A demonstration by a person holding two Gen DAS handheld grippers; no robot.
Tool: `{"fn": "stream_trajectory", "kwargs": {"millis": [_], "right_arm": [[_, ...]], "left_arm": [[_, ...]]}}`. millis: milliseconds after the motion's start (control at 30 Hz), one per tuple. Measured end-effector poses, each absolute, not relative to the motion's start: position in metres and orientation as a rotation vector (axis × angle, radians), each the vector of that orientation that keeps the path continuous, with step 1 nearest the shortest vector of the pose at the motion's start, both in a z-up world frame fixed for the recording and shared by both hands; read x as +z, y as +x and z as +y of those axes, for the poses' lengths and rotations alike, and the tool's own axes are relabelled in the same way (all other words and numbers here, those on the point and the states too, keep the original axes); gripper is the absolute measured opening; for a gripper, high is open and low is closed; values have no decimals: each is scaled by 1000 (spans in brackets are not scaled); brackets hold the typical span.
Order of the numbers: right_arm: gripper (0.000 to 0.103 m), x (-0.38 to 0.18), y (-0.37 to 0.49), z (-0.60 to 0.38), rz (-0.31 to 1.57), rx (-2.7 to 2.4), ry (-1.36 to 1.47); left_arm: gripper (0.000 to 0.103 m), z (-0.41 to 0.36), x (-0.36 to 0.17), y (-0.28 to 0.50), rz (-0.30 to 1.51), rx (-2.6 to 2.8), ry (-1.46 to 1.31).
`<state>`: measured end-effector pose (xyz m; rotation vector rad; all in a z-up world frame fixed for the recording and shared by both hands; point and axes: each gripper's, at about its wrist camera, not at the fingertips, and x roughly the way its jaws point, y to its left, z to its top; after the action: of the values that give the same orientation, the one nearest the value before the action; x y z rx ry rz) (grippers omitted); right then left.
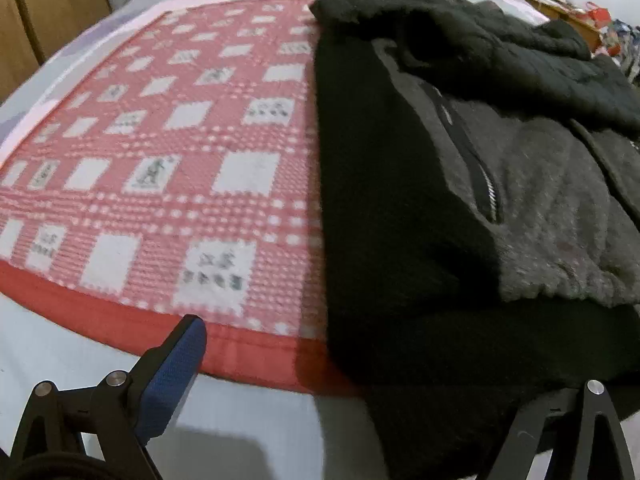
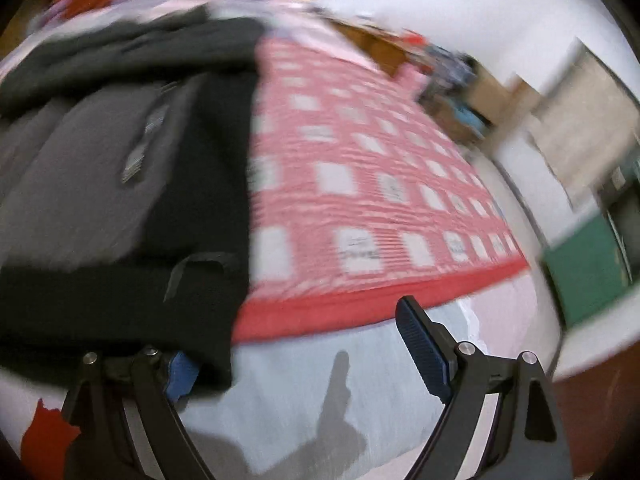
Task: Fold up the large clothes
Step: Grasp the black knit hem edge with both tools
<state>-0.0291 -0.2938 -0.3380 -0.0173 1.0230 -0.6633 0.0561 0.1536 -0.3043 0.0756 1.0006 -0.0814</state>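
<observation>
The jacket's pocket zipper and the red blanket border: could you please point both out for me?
pocket zipper (image 1: 490,194), left wrist view, on its silver teeth.
red blanket border (image 2: 340,312), right wrist view, on the plain red hem.

1. A dark fleece jacket (image 1: 460,208) lies on a bed (image 1: 48,344), filling the right half of the view.
2. Its middle panel is grey, the sleeve and hem black; a slanted pocket zip (image 1: 482,176) crosses the grey part.
3. Under it lies a red-and-white checked blanket (image 1: 168,160) with a plain red border, printed with small figures and characters.
4. The left tongs (image 1: 384,364) stand wide apart: the blue-padded finger (image 1: 176,372) hangs over the pale sheet at the blanket's edge, and the other is hidden behind the jacket's black hem.
5. Clutter (image 1: 600,24) sits at the far right.
</observation>
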Motion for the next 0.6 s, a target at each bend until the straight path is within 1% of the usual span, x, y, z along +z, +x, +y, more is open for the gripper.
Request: {"fn": "stream_trajectory", "kwargs": {"millis": [67, 200, 333, 400, 433, 467, 500, 533, 567, 600], "right_arm": [[89, -341, -25, -299, 1037, -668, 44], [89, -342, -17, -289, 1030, -594, 27], [86, -350, -3, -291, 1053, -529, 61], [75, -352, 3, -300, 1057, -516, 106], [52, -353, 4, -305, 1054, -499, 154], [26, -354, 4, -308, 1054, -479, 192], [22, -355, 5, -310, 1060, -429, 246], [21, -355, 6, -308, 1066, -410, 258], [20, -352, 5, -306, 1055, -399, 257], [19, -349, 3, -307, 1050, -394, 269]], "left_arm": [[95, 156, -304, 57, 996, -80, 80], [94, 147, -307, 55, 996, -131, 96], [94, 121, -308, 60, 966, -220, 201], [93, 122, -311, 74, 973, -209, 177], [89, 125, -312, 78, 982, -210, 152], [71, 131, -315, 84, 1008, -225, 98], [51, 133, -317, 85, 1027, -245, 69], [44, 135, -317, 84, 1037, -274, 43], [33, 134, -313, 81, 1031, -282, 59], [27, 135, -310, 78, 1035, -290, 64]]}}
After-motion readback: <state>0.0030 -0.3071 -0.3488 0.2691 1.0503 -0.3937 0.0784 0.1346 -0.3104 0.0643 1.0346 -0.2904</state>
